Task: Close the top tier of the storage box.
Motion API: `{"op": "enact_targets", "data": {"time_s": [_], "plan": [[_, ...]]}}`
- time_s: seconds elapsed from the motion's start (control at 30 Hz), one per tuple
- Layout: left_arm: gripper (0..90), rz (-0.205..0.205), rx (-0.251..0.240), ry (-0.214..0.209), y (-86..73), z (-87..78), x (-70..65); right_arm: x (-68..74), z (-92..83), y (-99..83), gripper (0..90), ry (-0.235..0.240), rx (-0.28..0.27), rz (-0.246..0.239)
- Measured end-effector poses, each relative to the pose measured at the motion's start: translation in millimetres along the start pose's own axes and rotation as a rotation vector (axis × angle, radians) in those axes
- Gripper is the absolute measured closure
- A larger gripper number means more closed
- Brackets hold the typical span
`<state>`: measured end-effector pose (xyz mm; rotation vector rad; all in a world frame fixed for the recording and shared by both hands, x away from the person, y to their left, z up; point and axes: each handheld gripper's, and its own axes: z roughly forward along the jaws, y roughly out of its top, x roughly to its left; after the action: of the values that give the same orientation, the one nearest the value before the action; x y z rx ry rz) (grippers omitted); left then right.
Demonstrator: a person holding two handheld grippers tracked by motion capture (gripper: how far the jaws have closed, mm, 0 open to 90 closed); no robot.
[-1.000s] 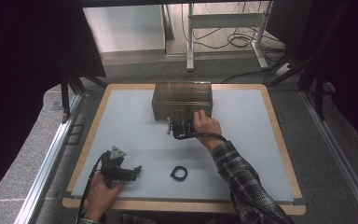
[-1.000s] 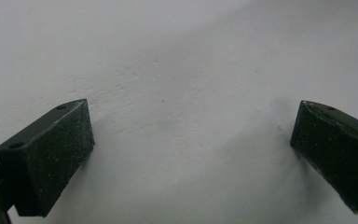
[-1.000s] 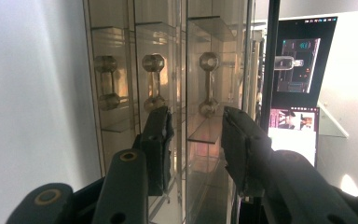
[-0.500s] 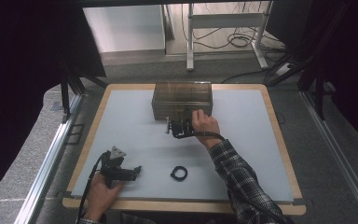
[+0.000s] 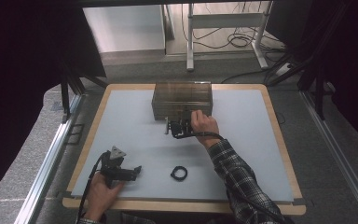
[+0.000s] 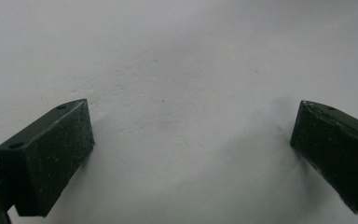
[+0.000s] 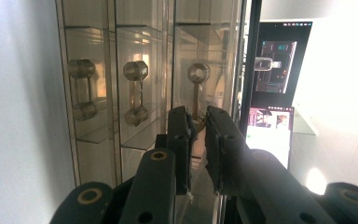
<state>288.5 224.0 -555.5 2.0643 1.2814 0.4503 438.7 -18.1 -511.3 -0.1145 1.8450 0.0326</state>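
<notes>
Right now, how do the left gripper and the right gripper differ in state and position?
The left gripper has its fingers wide apart over bare table; the right gripper's have just been closing around a drawer handle. The left lies near the table's front edge; the right is at the clear drawer box. A hand holds each.

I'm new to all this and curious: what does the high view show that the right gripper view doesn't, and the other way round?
High view: the whole table, a black ring and the left gripper. Right gripper view: three drawer handles up close, its jaws just closed on the rightmost handle. Both: the clear drawer box and the right gripper.
</notes>
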Motion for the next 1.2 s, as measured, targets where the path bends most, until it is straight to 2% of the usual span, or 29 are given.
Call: {"op": "enact_targets", "data": {"time_s": [0.2,0.27,0.33,1.2], "plan": [[0.0,0.000,0.000,0.000,0.0,0.0,0.0,-1.2,-0.8,-1.0,80.8,0.001,-0.008,0.018],[0.0,0.000,0.000,0.000,0.0,0.0,0.0,-2.1,-1.4,-1.2,80.8,0.023,-0.005,0.024],[0.0,0.000,0.000,0.000,0.0,0.0,0.0,-2.0,-2.0,-1.4,80.8,0.018,-0.009,0.027],[0.0,0.000,0.000,0.000,0.0,0.0,0.0,-0.5,-14.4,-5.0,80.7,0.031,-0.038,0.021]]}}
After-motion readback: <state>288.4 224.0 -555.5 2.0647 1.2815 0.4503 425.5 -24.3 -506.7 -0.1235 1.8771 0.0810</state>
